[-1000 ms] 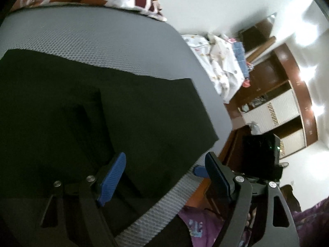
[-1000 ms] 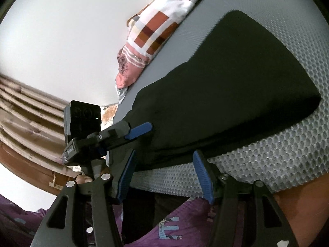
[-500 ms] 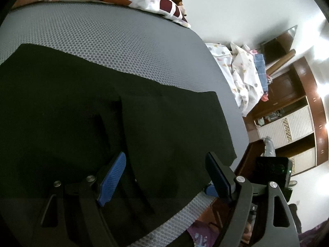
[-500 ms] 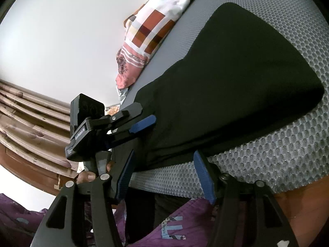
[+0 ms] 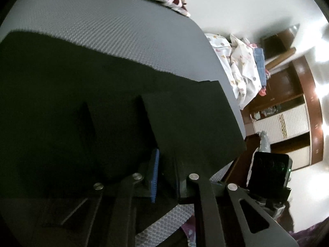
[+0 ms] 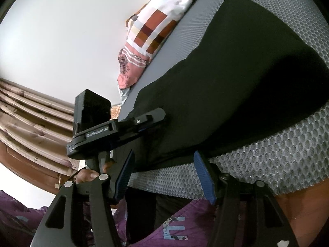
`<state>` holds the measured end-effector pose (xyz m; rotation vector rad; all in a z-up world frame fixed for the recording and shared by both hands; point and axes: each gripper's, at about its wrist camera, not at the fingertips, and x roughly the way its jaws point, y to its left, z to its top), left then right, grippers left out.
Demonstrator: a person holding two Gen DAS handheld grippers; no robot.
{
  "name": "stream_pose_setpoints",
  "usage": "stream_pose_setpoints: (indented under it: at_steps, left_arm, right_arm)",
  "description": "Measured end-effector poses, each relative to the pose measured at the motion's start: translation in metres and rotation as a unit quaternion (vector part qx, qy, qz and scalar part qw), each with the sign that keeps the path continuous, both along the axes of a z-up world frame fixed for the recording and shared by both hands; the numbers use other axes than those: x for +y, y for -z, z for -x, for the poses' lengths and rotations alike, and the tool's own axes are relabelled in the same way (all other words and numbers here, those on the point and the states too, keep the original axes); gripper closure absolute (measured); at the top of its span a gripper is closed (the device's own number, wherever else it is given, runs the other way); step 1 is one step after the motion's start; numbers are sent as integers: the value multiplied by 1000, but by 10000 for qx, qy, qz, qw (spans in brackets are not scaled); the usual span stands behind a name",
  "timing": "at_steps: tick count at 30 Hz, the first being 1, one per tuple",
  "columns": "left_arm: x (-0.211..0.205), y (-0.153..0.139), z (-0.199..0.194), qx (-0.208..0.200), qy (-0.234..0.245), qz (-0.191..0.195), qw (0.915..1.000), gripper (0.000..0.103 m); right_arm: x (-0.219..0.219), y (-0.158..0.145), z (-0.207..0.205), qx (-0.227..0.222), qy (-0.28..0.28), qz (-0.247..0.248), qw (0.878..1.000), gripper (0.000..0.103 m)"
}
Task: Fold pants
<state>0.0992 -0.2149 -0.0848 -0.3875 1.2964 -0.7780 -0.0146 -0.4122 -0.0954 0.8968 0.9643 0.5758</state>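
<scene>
Black fabric pants (image 5: pixel 102 94) lie spread flat on a bed covered with a grey honeycomb-mesh mattress pad (image 5: pixel 115 26), reaching to the near edge of the bed. A folded flap of the pants lies on top near that edge.

Left hand-held gripper (image 5: pixel 164 173), black with blue ribbed pads, is at the near edge of the pants. Its jaws are closing, with a fold of the black fabric between them; the pads sit nearly together on the cloth. In the right wrist view the left hand-held gripper (image 6: pixel 158 115) rests its tip on the pants edge, with a hand (image 6: pixel 88 175) on its handle below.

Right hand-held gripper (image 6: pixel 164 173) has its jaws spread apart. Nothing sits between them. It hangs just off the bed edge, near the pants but apart from them.

A checked red, brown and white quilt (image 6: pixel 162 20) lies at the far end of the bed.
</scene>
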Motion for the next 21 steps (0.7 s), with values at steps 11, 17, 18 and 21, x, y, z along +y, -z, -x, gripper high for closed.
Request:
stream_pose_setpoints:
  at_steps: [11,17,18,21]
  left_arm:
    - [9,-4,0,79,-72,202,9997,94]
    - [9,3,-6,445,1,274,9986,66]
    - [8,4,-8,504,-5,402,9979,60]
    - [2,3,-11,612,26,561,9965,50]
  right_arm:
    - [-5,2,-2,21,18,-62,10000,46]
    - [-8,2,0,7,47,-135,9999,45]
    - [-9,2,0,0,43,-138,9999,45]
    - [-8,2,1,-19,32,-115,9999,45]
